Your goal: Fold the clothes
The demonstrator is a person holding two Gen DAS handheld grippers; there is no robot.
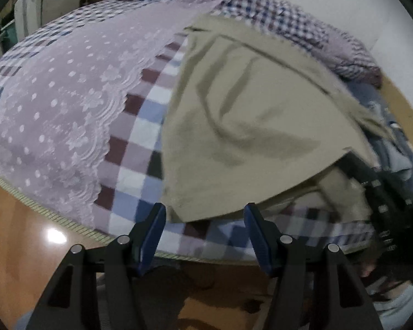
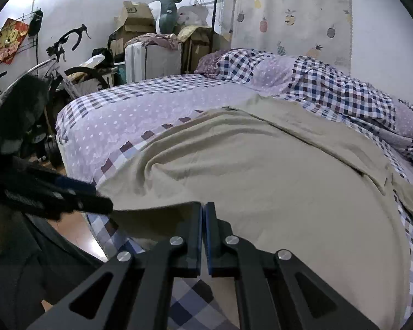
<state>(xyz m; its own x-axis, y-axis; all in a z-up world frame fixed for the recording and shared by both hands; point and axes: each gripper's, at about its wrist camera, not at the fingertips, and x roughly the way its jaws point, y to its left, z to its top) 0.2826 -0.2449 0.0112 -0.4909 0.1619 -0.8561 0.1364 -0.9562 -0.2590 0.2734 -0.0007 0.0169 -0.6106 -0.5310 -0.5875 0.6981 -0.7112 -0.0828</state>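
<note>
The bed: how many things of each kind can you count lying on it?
Beige garment: 1
Checked quilt, bunched at the far end: 1
Lilac lace cover: 1
Blue clothing, a heap at the edge, number unclear: 1
Total: 4

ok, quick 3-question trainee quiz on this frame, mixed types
1. True or false: the left gripper is shut on the beige garment.
2. The right gripper is: A) wide open B) shut at the garment's near edge C) out of view.
3. What patterned cloth covers the bed under the garment?

Key: 1 false, its jaws stand open, nothing between. 2 B. 3 A checked cover with a lilac lace panel.
</note>
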